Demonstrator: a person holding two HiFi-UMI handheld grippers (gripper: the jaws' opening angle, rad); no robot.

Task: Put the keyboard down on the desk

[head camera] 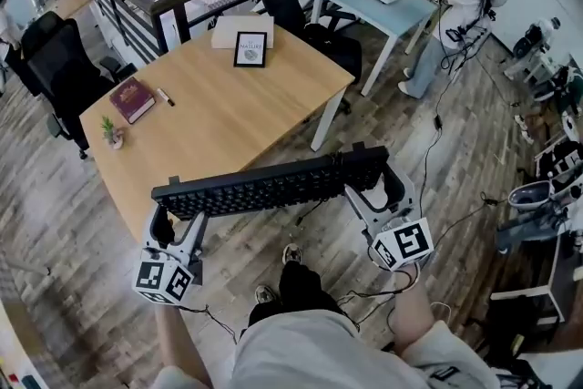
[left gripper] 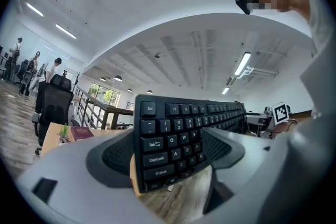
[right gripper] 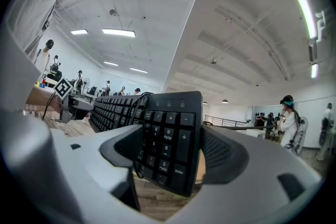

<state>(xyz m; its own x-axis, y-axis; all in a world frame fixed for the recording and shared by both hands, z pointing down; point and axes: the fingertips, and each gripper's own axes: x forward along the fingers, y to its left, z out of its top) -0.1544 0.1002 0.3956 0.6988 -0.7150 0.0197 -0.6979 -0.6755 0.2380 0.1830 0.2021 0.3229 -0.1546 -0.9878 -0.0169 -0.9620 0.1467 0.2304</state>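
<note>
A black keyboard [head camera: 273, 183] hangs in the air over the wooden floor, just short of the near corner of the wooden desk [head camera: 219, 118]. My left gripper [head camera: 175, 216] is shut on its left end, and its Esc and Tab keys [left gripper: 169, 147] fill the left gripper view. My right gripper [head camera: 372, 187] is shut on the right end, with the number pad [right gripper: 170, 141] between its pads. The keyboard is held tilted, its keys facing up and toward me. Its cable [head camera: 310, 212] hangs below.
On the desk lie a dark red book [head camera: 132, 99], a marker [head camera: 165, 97], a small potted plant [head camera: 112, 132], a framed sign [head camera: 250, 49] and a white box [head camera: 242, 26]. Black office chairs [head camera: 56, 68] stand around it. A person [head camera: 451, 23] stands by a blue table [head camera: 373, 0].
</note>
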